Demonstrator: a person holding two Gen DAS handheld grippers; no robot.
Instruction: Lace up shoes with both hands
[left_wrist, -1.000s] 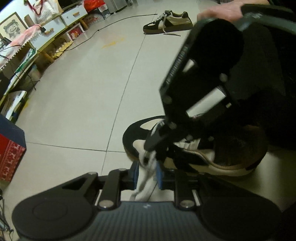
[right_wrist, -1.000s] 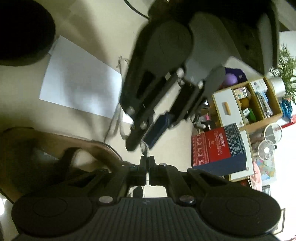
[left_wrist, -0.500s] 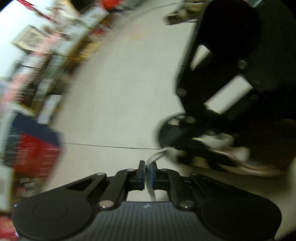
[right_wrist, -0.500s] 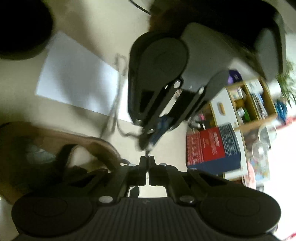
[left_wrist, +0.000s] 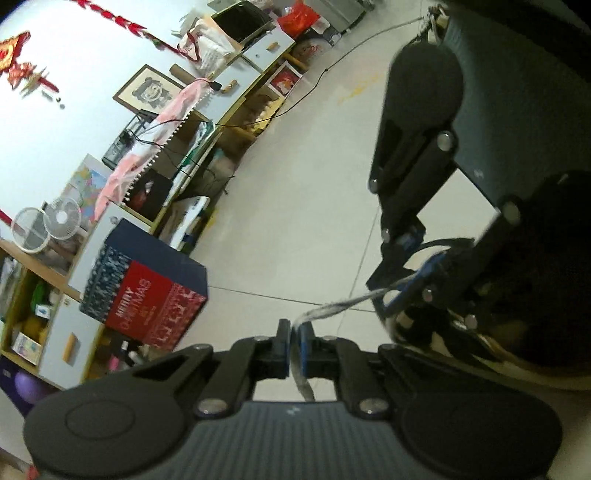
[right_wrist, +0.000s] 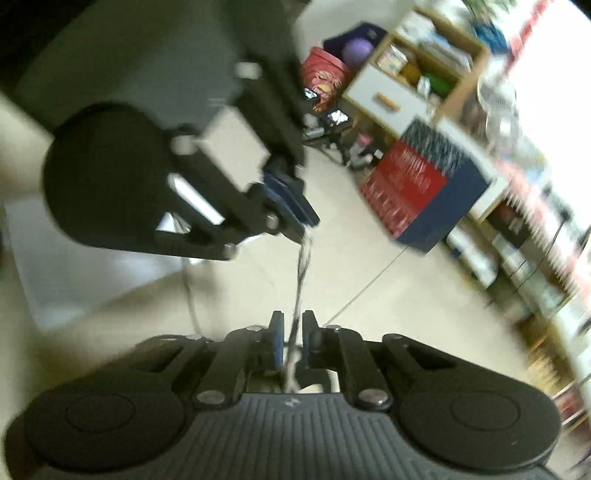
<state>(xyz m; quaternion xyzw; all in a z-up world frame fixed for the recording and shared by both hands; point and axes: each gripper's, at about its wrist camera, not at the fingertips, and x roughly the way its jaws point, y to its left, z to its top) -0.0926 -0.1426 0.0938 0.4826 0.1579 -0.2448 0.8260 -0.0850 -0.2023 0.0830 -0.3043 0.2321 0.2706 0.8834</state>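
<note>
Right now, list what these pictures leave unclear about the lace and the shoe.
- Left wrist view: the shoe is mostly hidden behind the opening right tool, so its eyelets are unseen.
- Right wrist view: motion blur smears the lace running from the shut left tool.
- Both views: the lace's ends are hidden.

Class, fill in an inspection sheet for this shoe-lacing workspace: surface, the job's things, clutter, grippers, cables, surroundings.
Surface: pale tiled floor; white sheet lying on it.
Job's things: dark shoe on the floor at the right; pale lace stretched taut between the two grippers.
Clutter: red and blue Christmas box on the floor.
Grippers: left gripper shut on the lace; right gripper jaws opening, lace running between them, pads not pressing.
Cables: thin black cable trailing across the floor.
Surroundings: shelf unit packed with items, two small fans, framed picture on the wall.
</note>
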